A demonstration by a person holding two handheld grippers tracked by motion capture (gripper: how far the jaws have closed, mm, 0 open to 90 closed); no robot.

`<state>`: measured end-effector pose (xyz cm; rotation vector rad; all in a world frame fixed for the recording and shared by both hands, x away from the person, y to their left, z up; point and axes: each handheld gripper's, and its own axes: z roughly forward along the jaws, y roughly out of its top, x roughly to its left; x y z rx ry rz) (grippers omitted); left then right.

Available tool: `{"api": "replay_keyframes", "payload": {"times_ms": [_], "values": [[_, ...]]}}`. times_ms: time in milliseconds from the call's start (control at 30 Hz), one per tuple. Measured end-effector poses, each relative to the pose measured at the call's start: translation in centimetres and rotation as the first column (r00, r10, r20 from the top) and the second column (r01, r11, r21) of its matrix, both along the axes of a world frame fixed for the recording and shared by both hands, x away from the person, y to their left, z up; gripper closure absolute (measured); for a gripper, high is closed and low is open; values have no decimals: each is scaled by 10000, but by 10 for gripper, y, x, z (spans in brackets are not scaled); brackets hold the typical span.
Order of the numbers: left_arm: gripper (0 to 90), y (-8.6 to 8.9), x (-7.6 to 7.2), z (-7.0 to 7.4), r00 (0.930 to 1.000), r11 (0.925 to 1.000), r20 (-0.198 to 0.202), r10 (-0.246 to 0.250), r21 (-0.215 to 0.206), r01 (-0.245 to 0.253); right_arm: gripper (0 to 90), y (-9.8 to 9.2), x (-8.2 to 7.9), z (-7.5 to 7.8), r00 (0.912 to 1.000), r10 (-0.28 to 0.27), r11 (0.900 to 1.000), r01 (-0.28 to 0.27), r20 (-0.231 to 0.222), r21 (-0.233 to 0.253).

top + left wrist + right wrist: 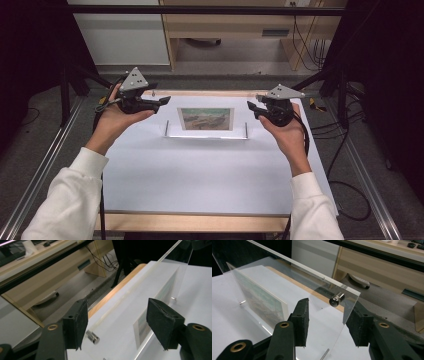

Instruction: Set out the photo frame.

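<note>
A clear acrylic picture frame (206,131) stands upright at the back middle of the white table, holding a greenish landscape print (206,119). My left gripper (165,101) is at the frame's upper left corner and my right gripper (251,106) at its upper right. In the left gripper view the left gripper (120,323) is open, its jaws on either side of the panel near a metal stud (92,337). In the right gripper view the right gripper (330,322) is open around the panel's edge, just below another stud (336,299). Neither pair of pads visibly presses the acrylic.
The white table top (200,175) has a wooden strip along its far edge (215,93). Metal rails (45,165) run down both sides. Beyond the table stand a wooden desk (230,25) and a white cabinet (125,35). Cables (345,150) hang at the right.
</note>
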<state>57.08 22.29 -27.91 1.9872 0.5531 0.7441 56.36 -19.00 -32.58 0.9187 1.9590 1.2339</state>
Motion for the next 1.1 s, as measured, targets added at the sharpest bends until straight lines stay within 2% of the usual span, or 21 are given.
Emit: {"api": "replay_keyframes", "payload": {"times_ms": [267, 367, 500, 567, 667, 733, 833, 967, 1100], "values": [[267, 14, -30, -3, 9982, 9977, 288, 518, -444, -505, 550, 1, 12, 2, 9997, -135, 9998, 138, -219, 136], [255, 20, -40, -7, 9978, 9963, 208, 623, -610, -609, 549, 0, 16, 2, 9996, -138, 9998, 142, -252, 164], [216, 26, -48, -18, 9972, 9949, -132, 736, -684, -744, 547, 0, 21, 2, 9993, -181, 9992, 193, -321, 351], [196, 29, -50, -26, 9955, 9933, -467, 825, -774, -860, 547, 0, 24, 2, 9992, -164, 9990, 179, -357, 410], [168, 33, -53, -38, 9940, 9923, -672, 869, -831, -924, 544, 0, 28, 2, 9989, -198, 9987, 217, -432, 457], [158, 35, -56, -48, 9909, 9908, -1008, 893, -928, -988, 543, 0, 30, 3, 9986, -197, 9985, 221, -481, 493], [157, 38, -58, -61, 9882, 9902, -1212, 935, -925, -1051, 541, -1, 33, 3, 9983, -210, 9979, 243, -537, 601], [157, 45, -62, -76, 9834, 9845, -1500, 1018, -1268, -1212, 538, -1, 37, 2, 9979, -219, 9966, 265, -605, 778], [157, 50, -66, -88, 9794, 9830, -1693, 1104, -1271, -1328, 534, 0, 40, 2, 9973, -248, 9957, 308, -688, 879]]}}
